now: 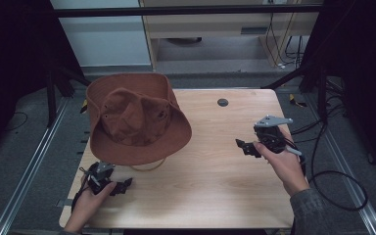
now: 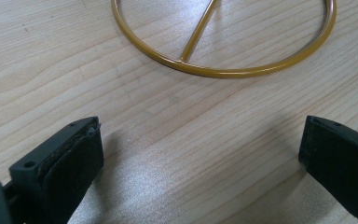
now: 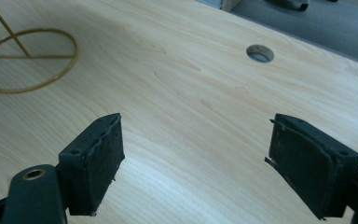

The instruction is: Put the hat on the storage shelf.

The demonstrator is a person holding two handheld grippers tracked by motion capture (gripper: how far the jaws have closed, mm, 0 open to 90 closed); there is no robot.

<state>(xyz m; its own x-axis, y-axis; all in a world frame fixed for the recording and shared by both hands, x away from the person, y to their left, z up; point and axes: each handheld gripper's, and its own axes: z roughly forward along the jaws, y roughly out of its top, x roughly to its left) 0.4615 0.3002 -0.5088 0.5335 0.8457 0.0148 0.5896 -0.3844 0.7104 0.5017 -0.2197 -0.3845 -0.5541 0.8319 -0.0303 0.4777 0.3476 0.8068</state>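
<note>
Both hand-held grippers, left (image 1: 126, 184) and right (image 1: 240, 144), gape empty; nudging the gold stand (image 2: 223, 70) could topple the brown hat (image 1: 132, 117) at the counter's (image 1: 215, 186) far-left corner.

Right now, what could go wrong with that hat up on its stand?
The hat sits on a thin gold wire stand and hangs past the table at its far left edge, so a nudge might tip it off onto the floor. The stand is light-looking; if the left tool, open just beside its ring, bumps it, stand and hat may slide. The right tool is open and far from the hat, so a hurried one-sided grab could drag the hat crooked.
</note>
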